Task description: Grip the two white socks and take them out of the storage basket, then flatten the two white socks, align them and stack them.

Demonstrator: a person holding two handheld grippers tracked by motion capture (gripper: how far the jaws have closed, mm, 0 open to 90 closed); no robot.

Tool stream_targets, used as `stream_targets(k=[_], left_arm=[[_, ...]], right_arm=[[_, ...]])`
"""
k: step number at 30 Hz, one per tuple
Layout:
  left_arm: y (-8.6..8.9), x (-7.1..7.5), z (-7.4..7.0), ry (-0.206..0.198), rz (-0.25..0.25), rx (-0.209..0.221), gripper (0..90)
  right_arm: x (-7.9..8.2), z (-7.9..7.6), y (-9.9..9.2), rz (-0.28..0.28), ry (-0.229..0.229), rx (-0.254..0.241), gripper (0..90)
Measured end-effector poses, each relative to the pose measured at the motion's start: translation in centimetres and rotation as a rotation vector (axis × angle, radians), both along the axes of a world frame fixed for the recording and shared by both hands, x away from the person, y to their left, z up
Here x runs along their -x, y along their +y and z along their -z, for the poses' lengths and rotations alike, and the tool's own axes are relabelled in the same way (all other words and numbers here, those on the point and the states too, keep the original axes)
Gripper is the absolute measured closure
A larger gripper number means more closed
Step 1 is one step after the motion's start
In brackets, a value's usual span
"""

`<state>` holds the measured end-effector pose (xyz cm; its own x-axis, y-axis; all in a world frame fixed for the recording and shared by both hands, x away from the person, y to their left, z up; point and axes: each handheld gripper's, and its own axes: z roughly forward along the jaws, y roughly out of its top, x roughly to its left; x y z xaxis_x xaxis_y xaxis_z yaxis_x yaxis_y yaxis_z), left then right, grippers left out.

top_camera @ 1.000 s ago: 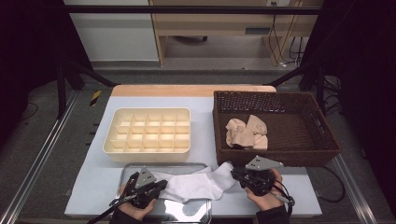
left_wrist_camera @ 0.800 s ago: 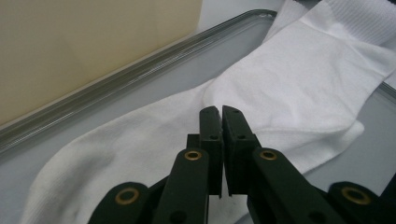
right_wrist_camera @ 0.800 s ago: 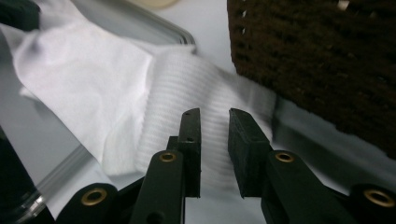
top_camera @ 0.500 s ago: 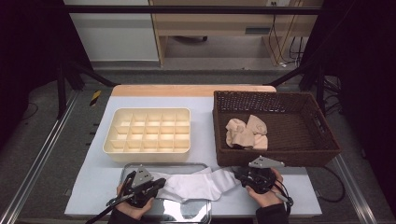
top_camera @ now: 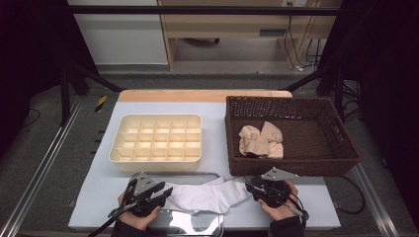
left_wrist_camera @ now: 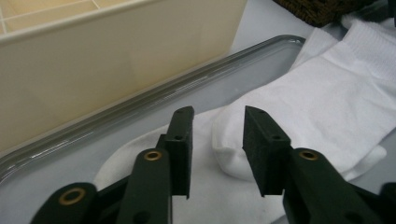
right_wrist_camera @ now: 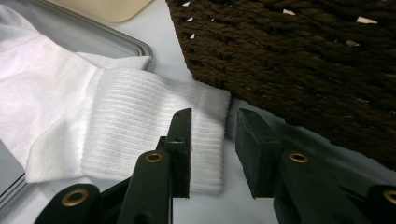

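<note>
A white sock lies flat low in the middle of the high view, stretched across the pale surface. Its toe end rests on a shiny metal tray at the bottom edge of the frame; its ribbed cuff reaches off the tray towards the lower right.

The left claw, held in a person's hand at the lower left, points at the toe end. In the left gripper view the left claw has its 2 black jaws parted, with a fold of the sock's toe lying between them; the pads do not press on the cloth. These jaws have just been opening.

The right claw, held in the other hand at the lower right, points at the cuff. In the right gripper view the right claw also stands partly open over the edge of the ribbed cuff, with a gap beside the cloth and no grip on it. Its jaws have likewise just been opening.

Above the sock, centre left in the high view, stands a cream organiser box divided into small square compartments. To the right stands a dark brown woven basket, its near wall just beside the cuff. Inside it lies a small heap of beige socks.
</note>
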<state>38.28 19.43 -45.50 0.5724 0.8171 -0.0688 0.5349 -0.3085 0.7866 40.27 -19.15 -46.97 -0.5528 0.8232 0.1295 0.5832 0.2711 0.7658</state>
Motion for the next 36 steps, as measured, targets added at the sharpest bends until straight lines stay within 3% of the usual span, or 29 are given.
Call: stream_targets(k=[4, 11, 16, 20, 23, 26, 32, 36], left_arm=[[-0.2, -0.5, 0.7, 0.031, -0.014, 0.005, 59.6], [-0.7, -0.6, 1.6, 0.057, -0.01, -0.028, 72.0], [-1.1, -0.3, 1.8, 0.058, 0.002, -0.044, 84.9], [-1.0, -0.3, 1.6, 0.049, 0.006, -0.04, 87.1], [-0.7, 0.1, 0.8, 0.016, 0.021, -0.014, 87.2], [-0.2, 0.6, -0.3, -0.014, 0.041, 0.009, 87.2], [0.9, 1.1, -1.5, -0.028, 0.045, 0.03, 87.2], [2.0, 1.2, -2.1, -0.03, 0.033, 0.045, 87.2]], right_arm=[[0.2, 0.2, 0.0, 0.012, 0.007, -0.003, 66.7], [0.1, 0.9, 0.3, 0.011, 0.027, 0.011, 67.9], [0.1, 1.3, 0.8, 0.011, 0.054, 0.022, 75.7], [0.1, 1.2, 0.8, 0.009, 0.072, 0.007, 84.3], [0.3, 0.5, 0.6, -0.007, 0.065, 0.014, 85.4], [0.8, -0.6, 0.3, -0.013, 0.03, -0.02, 85.4], [1.9, -2.9, 0.4, -0.053, -0.013, -0.095, 85.3], [2.3, -3.7, 1.0, -0.079, -0.028, -0.101, 85.4]])
